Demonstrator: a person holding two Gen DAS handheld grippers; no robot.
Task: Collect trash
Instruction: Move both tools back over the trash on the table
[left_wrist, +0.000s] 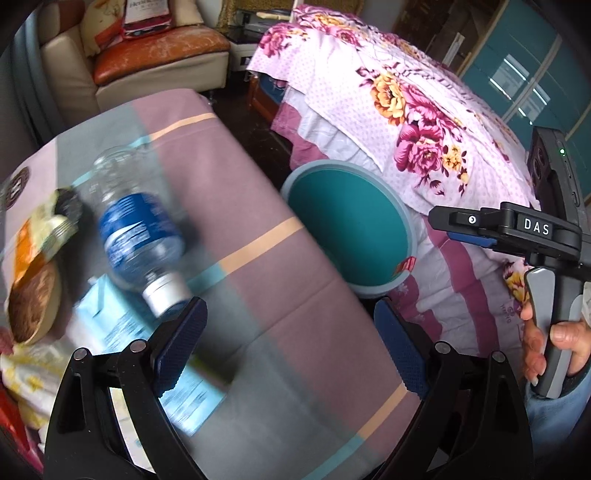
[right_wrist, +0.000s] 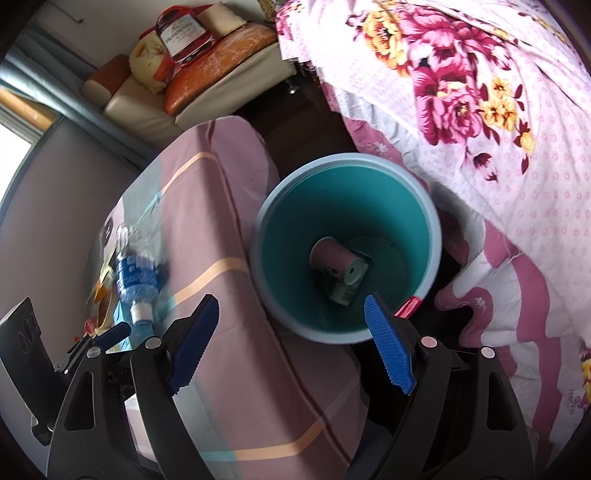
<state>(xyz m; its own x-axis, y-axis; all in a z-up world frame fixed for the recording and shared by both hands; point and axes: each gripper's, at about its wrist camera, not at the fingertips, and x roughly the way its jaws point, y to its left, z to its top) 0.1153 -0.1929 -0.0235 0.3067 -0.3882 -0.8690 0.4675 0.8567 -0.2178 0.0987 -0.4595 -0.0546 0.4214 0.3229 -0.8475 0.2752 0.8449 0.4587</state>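
1. Left tool (left_wrist: 288, 339): black frame with blue ribbed pads, jaws spread wide, nothing between them; it hangs over the bench.
2. Right tool (right_wrist: 290, 347): same build, jaws standing wide apart and empty, poised above the bin's near rim. In the left wrist view a hand (left_wrist: 554, 339) grips its grey handle.
3. Bin (right_wrist: 436, 236): round plastic pail, pale blue rim, teal smooth inner wall, a small red tag on the rim. It stands on the dark floor between the bench and the bed.
4. Cup (right_wrist: 334, 260): pink cylinder lying on its side at the bottom of the bin, atop a flat green printed carton (right_wrist: 341, 291).
5. Bottle (left_wrist: 138, 236): clear crinkled plastic, blue label, white cap, lying on its side on the bench, cap end toward the left tool.
6. Other litter on the bench's left part: an orange-and-cream wrapper (left_wrist: 35, 236), a light blue printed packet (left_wrist: 122, 328) beneath the bottle; blurred, details unreadable.
7. Bench (left_wrist: 280, 280): covered by soft cloth in mauve and grey-blue blocks with peach and turquoise stripes.
8. Bed (left_wrist: 406, 122): quilted cover, white with pink dots and large magenta and yellow flowers, pink-banded skirt.
9. Room: cream sofa (left_wrist: 147, 62) with orange cushions at the back; teal glazed cabinet (left_wrist: 528, 81) on the right.
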